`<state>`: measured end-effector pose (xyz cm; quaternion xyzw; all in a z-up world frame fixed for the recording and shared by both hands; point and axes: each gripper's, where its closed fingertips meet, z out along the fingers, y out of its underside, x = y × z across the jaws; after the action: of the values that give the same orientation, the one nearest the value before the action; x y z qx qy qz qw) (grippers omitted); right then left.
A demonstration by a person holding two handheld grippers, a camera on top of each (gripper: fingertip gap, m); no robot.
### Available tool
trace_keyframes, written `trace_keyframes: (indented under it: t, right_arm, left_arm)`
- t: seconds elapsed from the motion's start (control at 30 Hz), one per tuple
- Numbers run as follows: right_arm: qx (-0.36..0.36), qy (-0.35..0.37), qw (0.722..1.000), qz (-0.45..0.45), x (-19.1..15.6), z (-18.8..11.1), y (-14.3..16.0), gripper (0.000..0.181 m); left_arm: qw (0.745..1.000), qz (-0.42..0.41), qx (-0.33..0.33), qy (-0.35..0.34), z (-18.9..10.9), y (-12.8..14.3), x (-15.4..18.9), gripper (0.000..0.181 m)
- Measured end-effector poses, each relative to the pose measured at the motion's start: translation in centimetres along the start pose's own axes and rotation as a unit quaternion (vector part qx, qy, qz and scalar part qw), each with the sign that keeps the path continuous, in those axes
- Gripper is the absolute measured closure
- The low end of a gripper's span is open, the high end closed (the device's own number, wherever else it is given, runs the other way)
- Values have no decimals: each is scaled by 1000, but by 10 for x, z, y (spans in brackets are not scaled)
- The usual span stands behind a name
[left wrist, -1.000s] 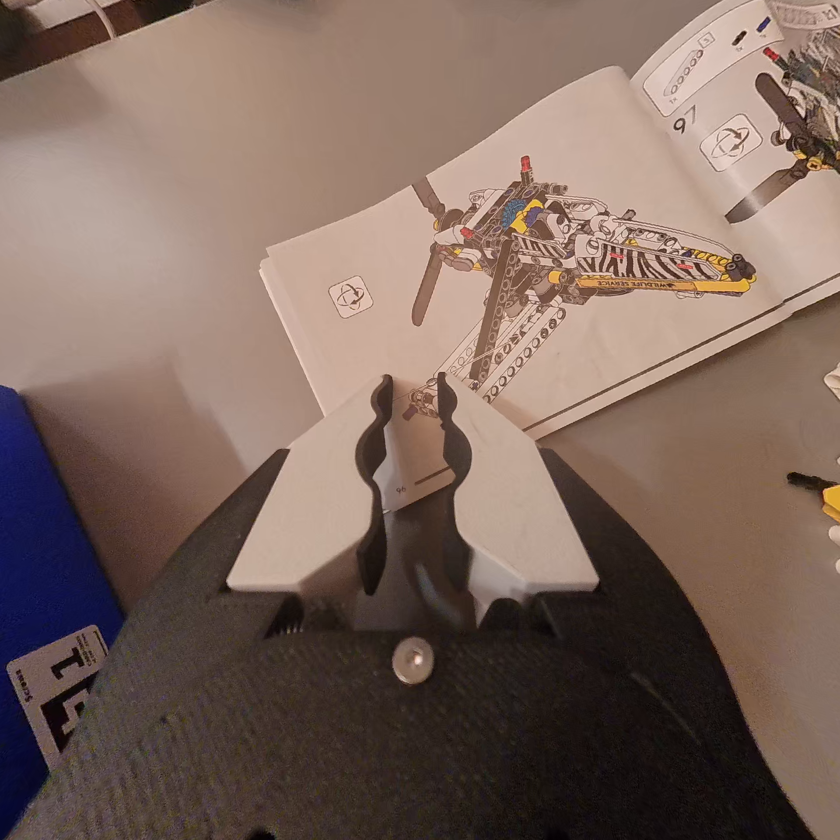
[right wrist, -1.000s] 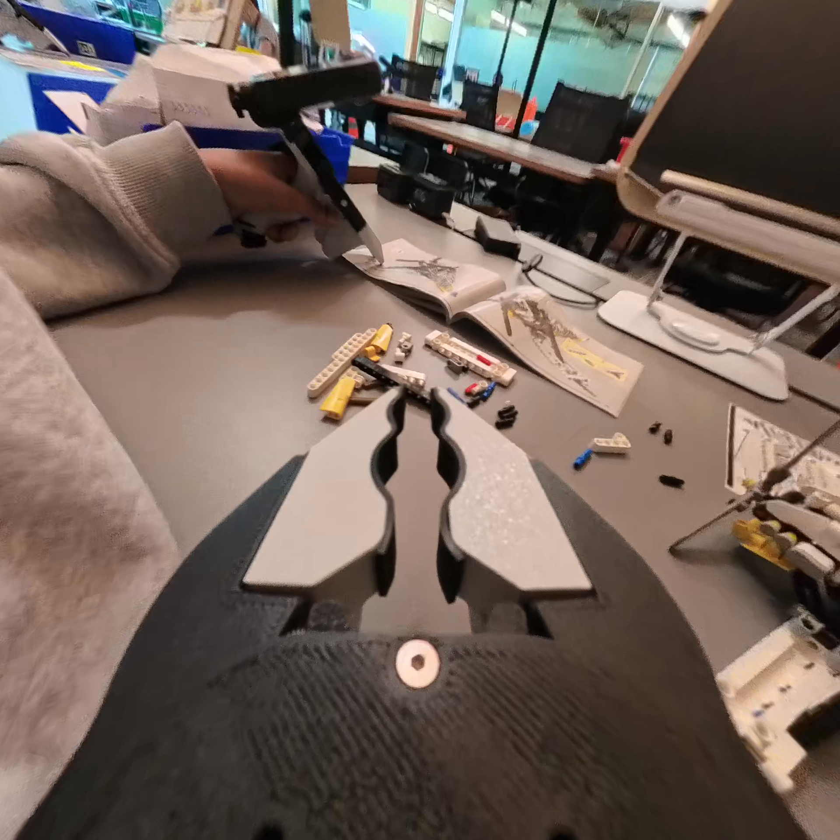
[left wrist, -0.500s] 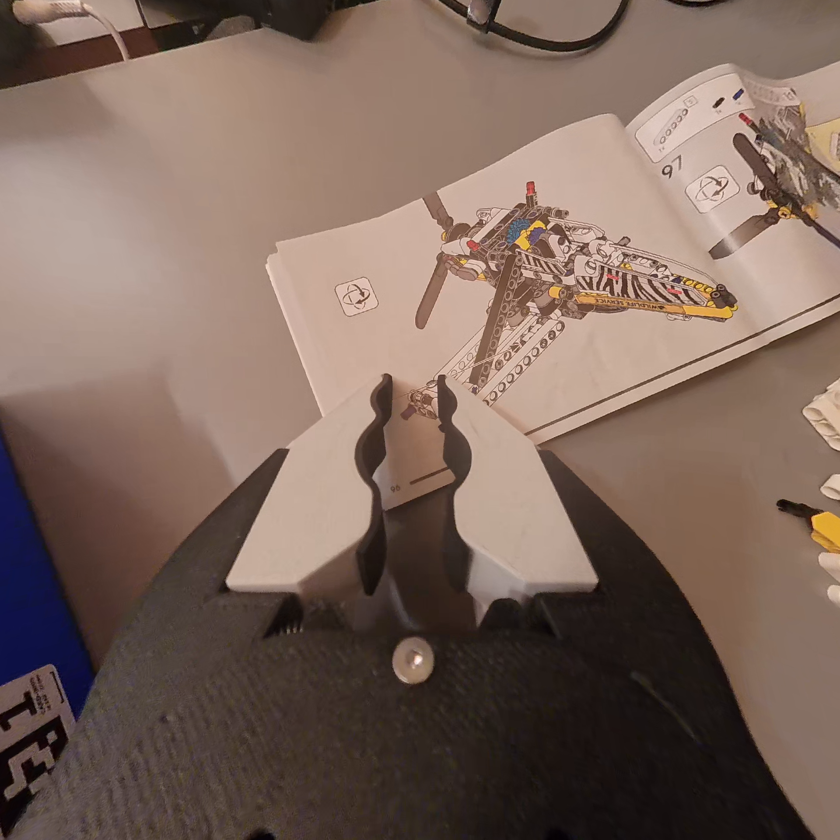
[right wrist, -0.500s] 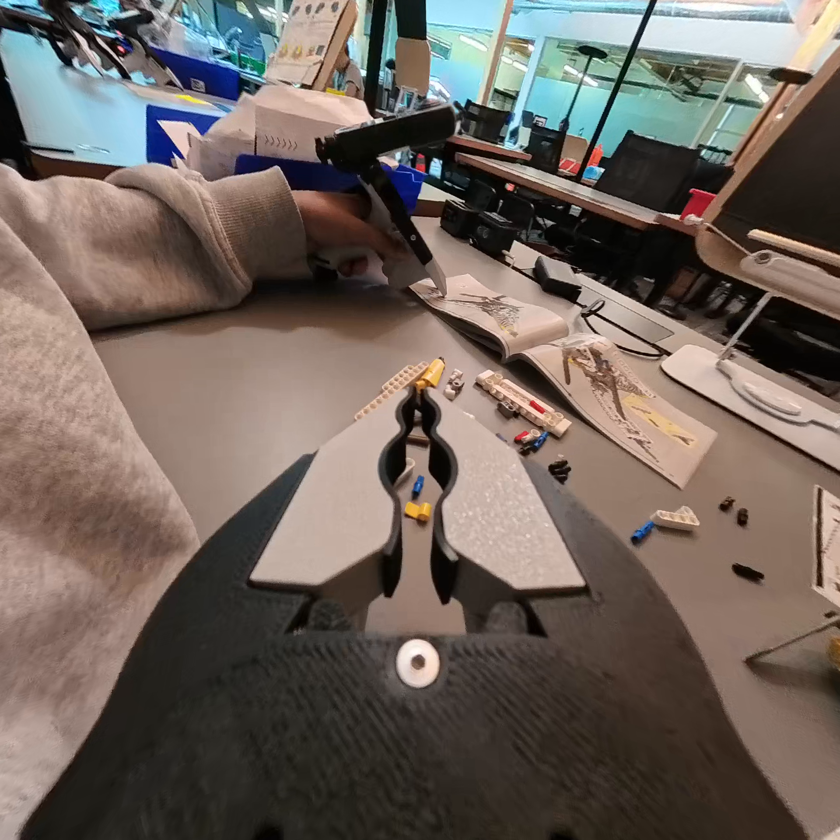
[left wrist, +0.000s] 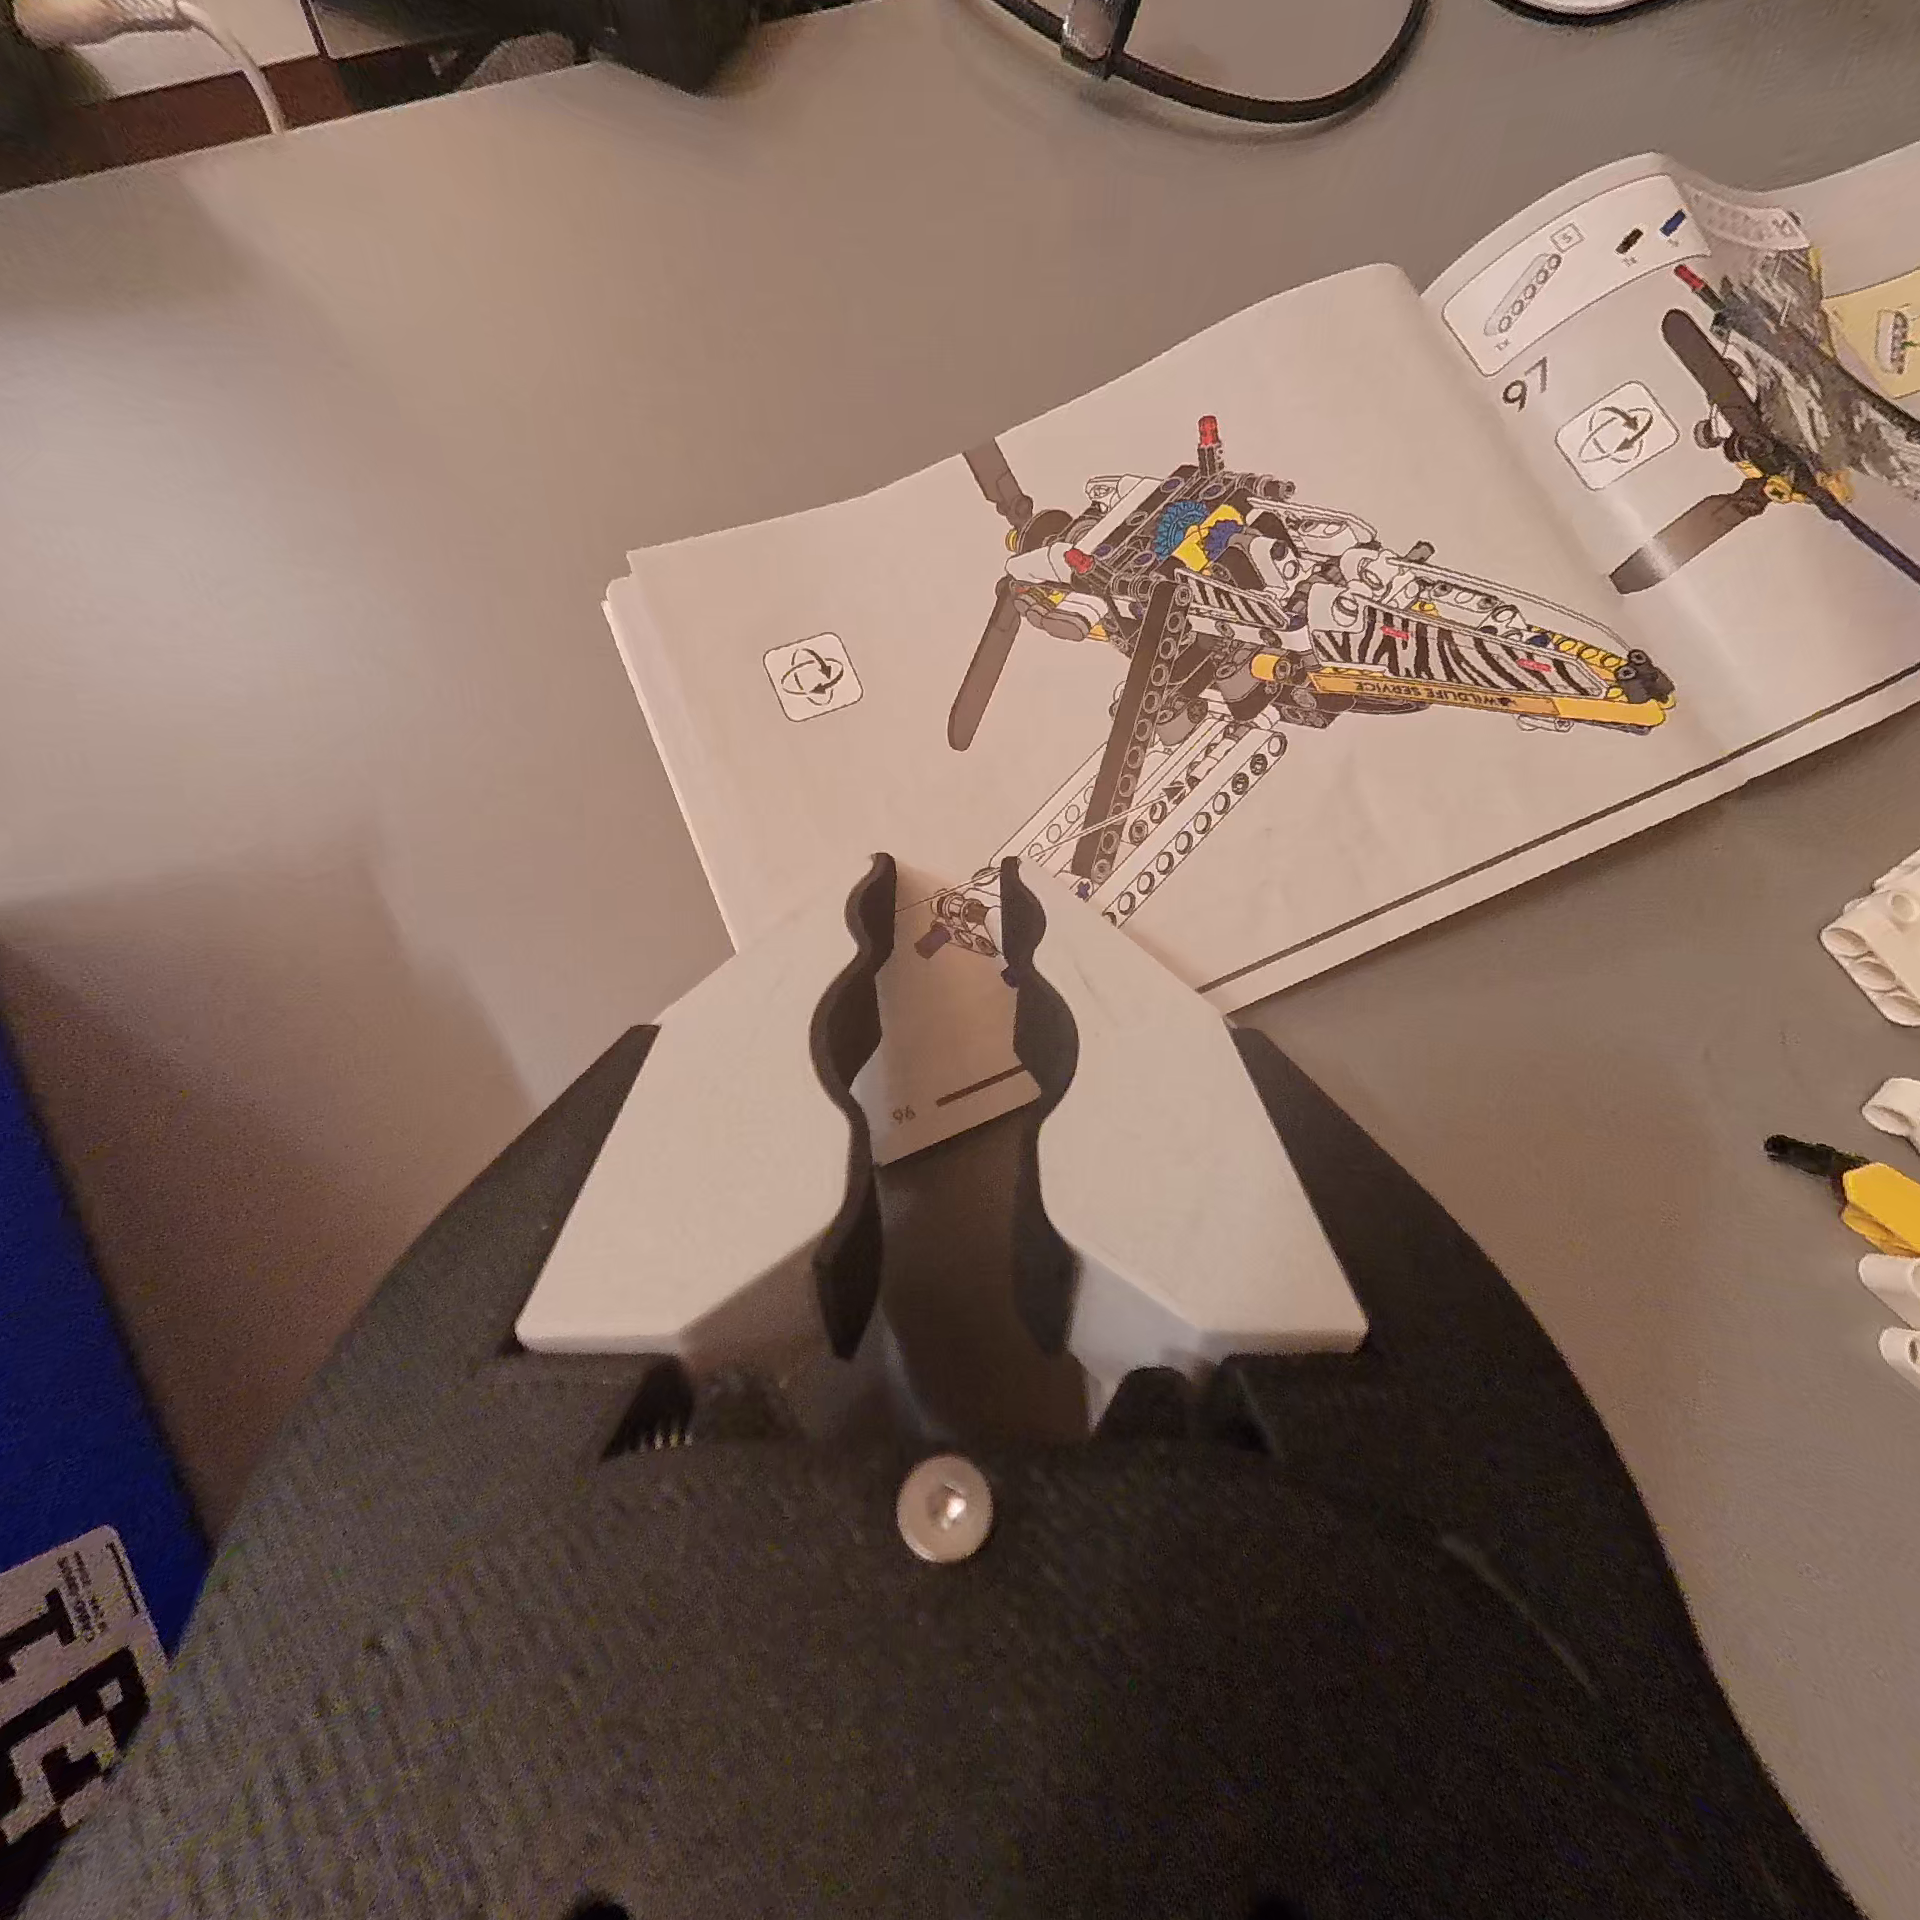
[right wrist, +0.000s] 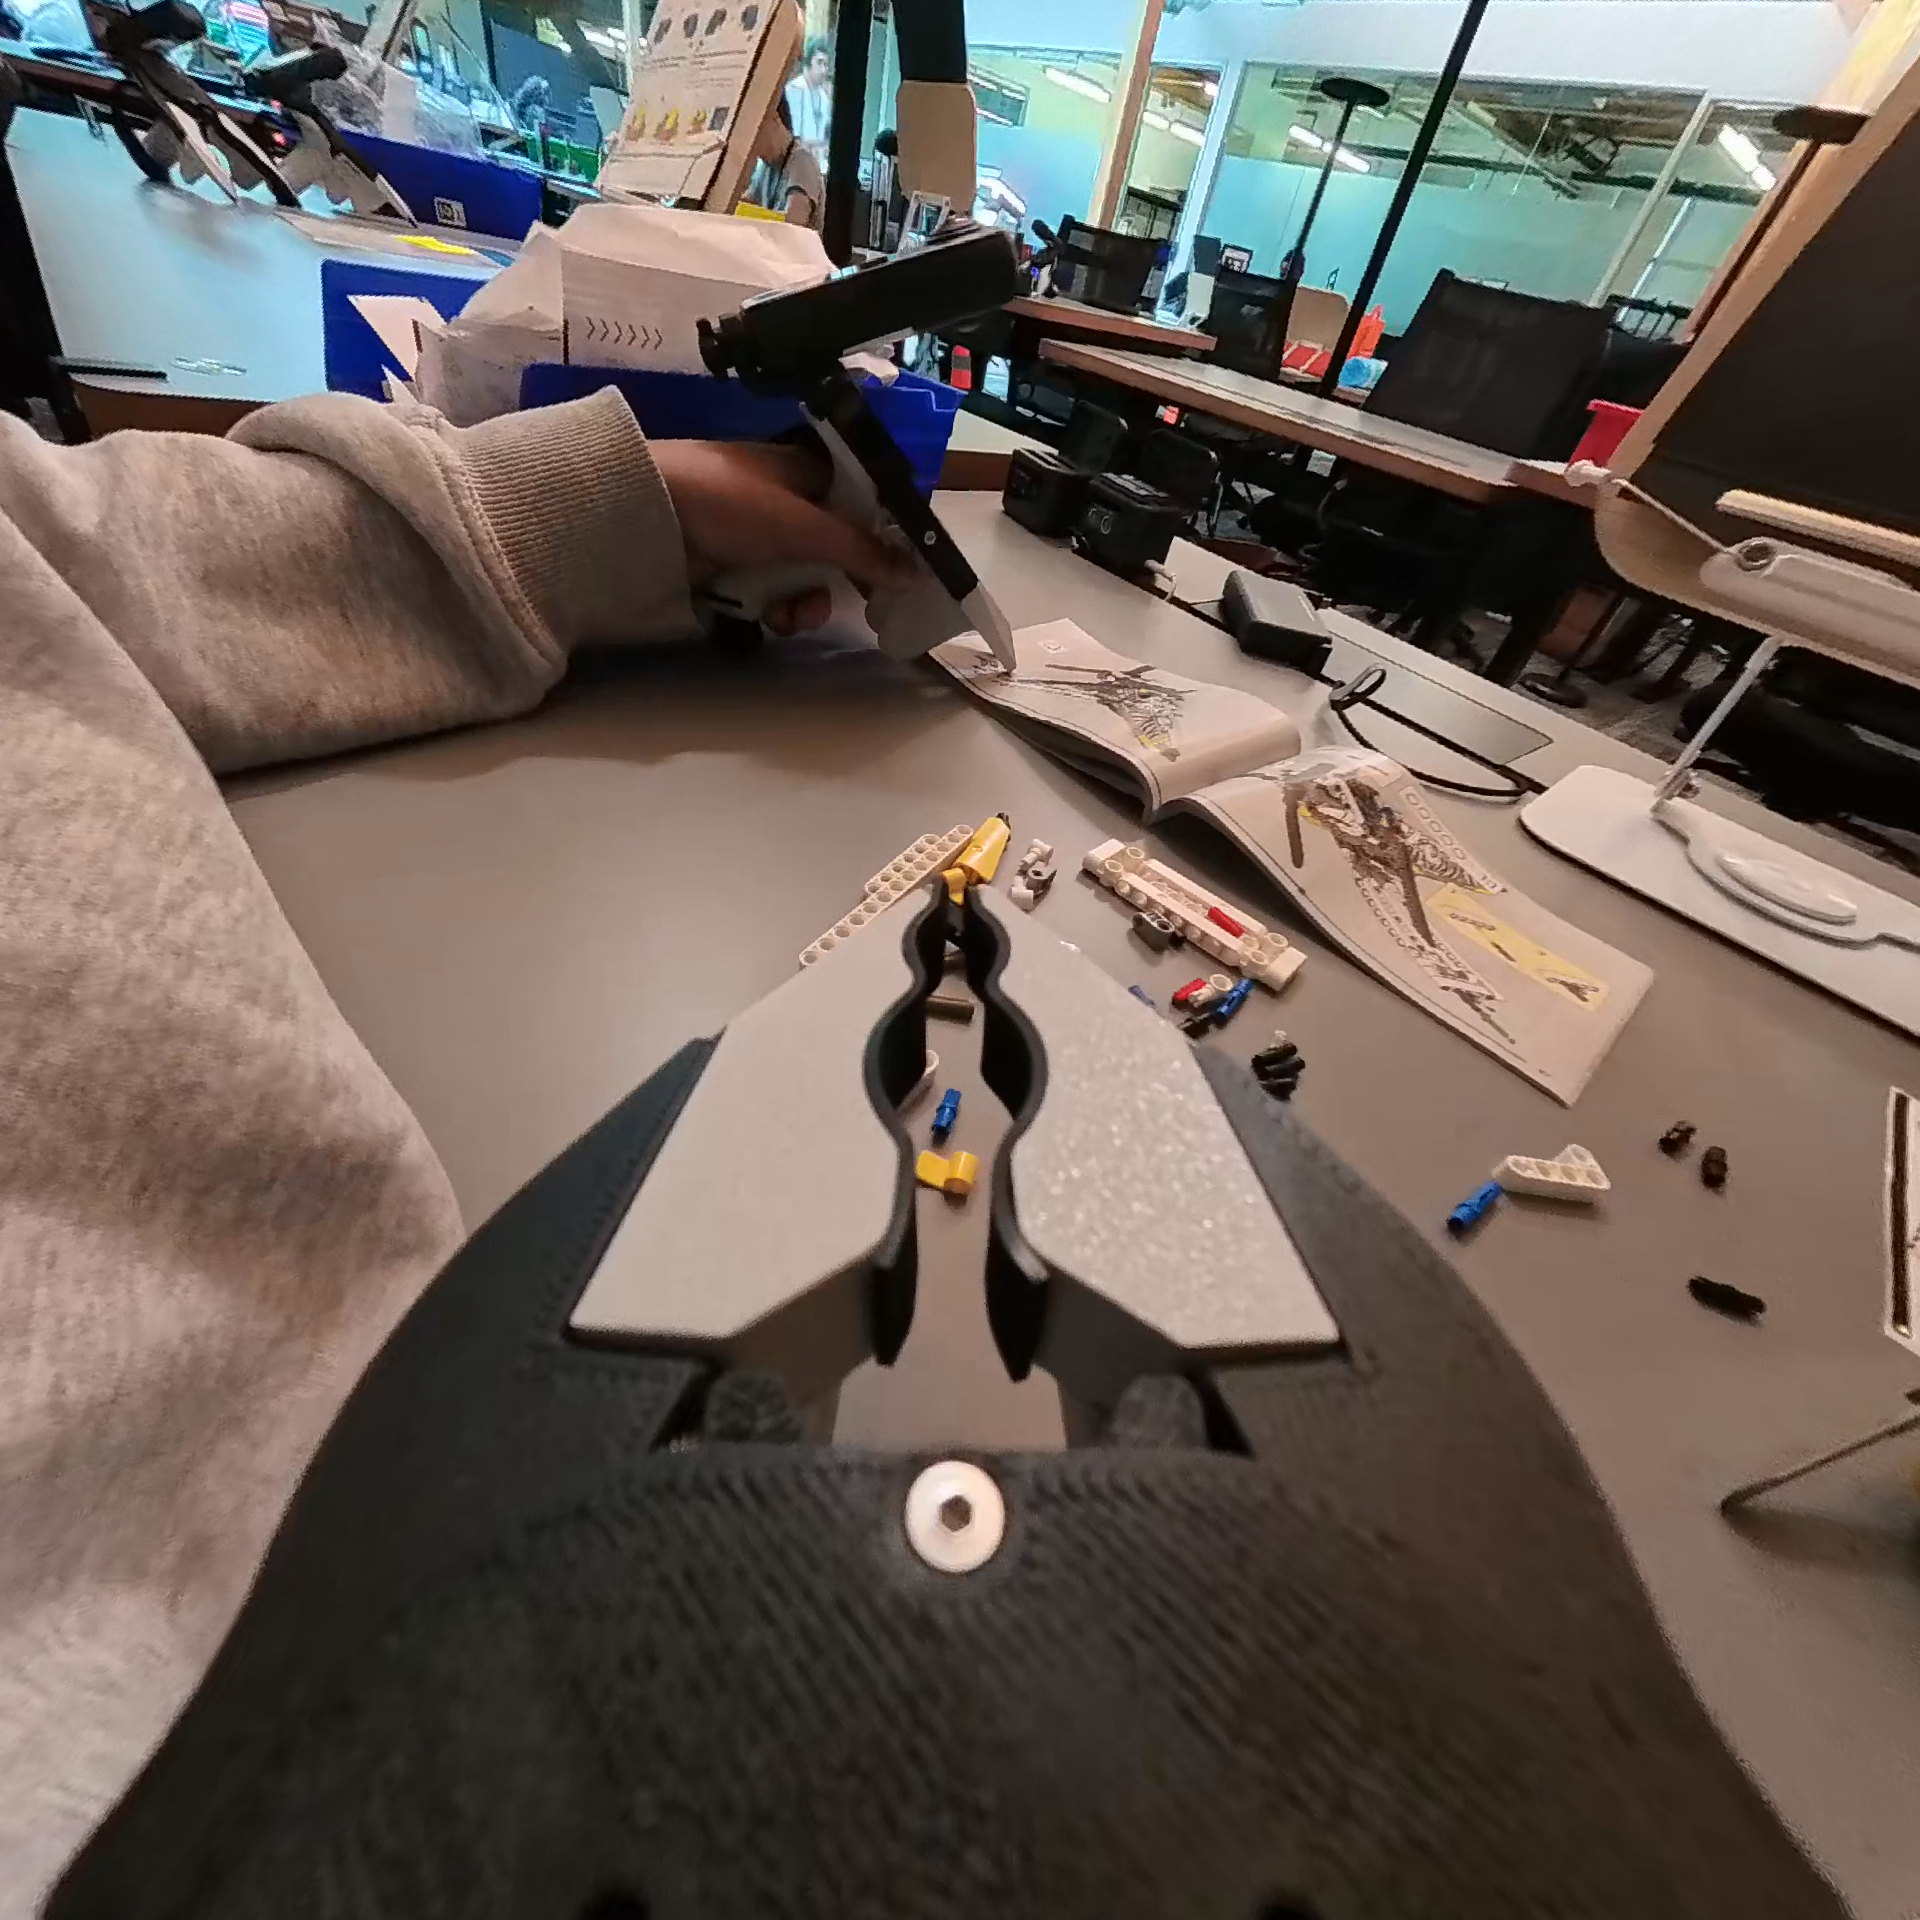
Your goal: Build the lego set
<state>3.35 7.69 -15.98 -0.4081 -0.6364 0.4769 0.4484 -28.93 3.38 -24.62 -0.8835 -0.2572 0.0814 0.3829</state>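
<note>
Hovering over booklet and bricks

Resting on the instruction booklet, the left gripper has jaws parted, empty. The right gripper, jaws parted, empty, hovers above loose lego pieces; bare worktop lies leftward.

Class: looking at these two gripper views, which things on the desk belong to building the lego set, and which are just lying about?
Part of the job:
- instruction booklet
- loose lego pieces
- left gripper, open over the booklet's corner
- right gripper, open above the pieces

Just lying about:
- black cable
- blue bin
- white stand base
</note>
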Motion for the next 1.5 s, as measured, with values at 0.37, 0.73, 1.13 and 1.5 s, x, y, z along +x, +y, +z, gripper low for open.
trace_keyframes:
  t: [0.37,0.73,1.13,1.5]
  right_arm:
    - [14,4,1000,-5,0,-3,-3,178]
    - [42,5,998,42,10,-9,-9,177]
    - [34,3,999,40,9,-7,-7,178]
    - [25,8,999,40,10,-5,-5,179]
  left_arm:
    - [1000,11,-2,-2,0,1,0,159]
    - [999,-14,8,-35,-5,-7,-11,178]
    - [997,-56,51,-19,-9,-17,-20,181]
    - [998,-27,55,-13,-15,-23,-11,180]
